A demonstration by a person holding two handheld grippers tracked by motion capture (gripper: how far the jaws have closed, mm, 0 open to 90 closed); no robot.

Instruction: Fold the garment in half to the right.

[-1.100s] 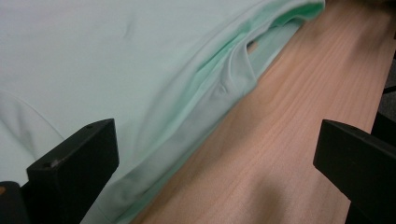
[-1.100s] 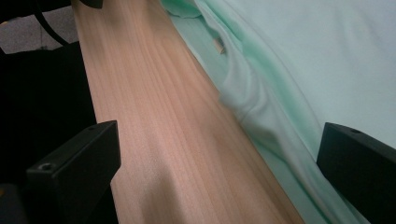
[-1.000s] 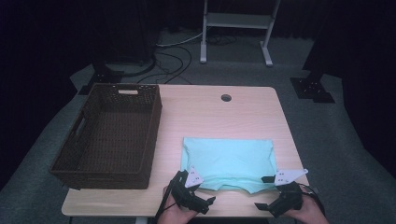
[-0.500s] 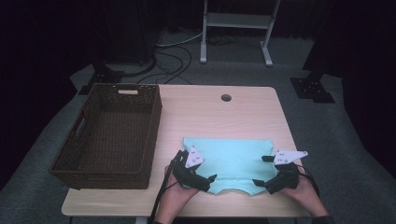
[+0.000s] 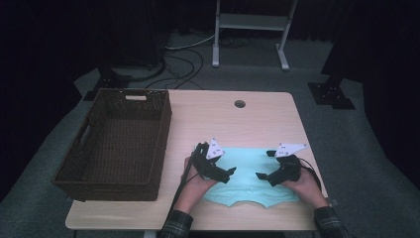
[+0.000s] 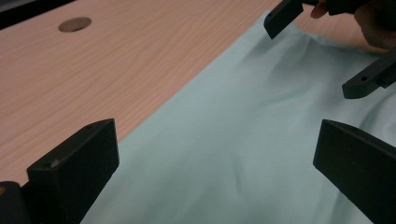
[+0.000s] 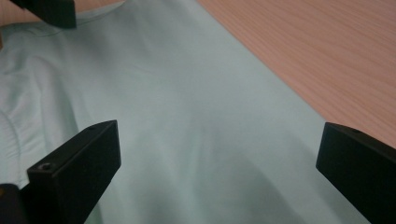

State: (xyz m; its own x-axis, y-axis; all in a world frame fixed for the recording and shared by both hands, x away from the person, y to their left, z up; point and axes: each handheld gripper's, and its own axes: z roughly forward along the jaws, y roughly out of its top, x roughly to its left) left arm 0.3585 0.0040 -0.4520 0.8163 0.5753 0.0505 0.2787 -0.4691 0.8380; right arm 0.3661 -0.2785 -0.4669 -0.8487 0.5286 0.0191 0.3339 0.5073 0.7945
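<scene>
Mint-green cloth [image 5: 247,181] lies flat at the near edge of the light wooden table [image 5: 257,124], between both tongs. Left tongs [image 5: 229,173] and right tongs [image 5: 261,176] hang just above it, jaws spread wide, facing each other. Left of them sits a dark wicker basket [image 5: 116,144]. Farther off, a cable hole [image 5: 239,104], then grey carpet [image 5: 307,64], cables [image 5: 183,54] and a metal stand [image 5: 250,22] in a dark room.

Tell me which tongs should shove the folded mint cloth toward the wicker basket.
Probably the right tongs: they hang open over the cloth's far side from the basket, so could push it that way. The left tongs, also open, sit between cloth and basket.
</scene>
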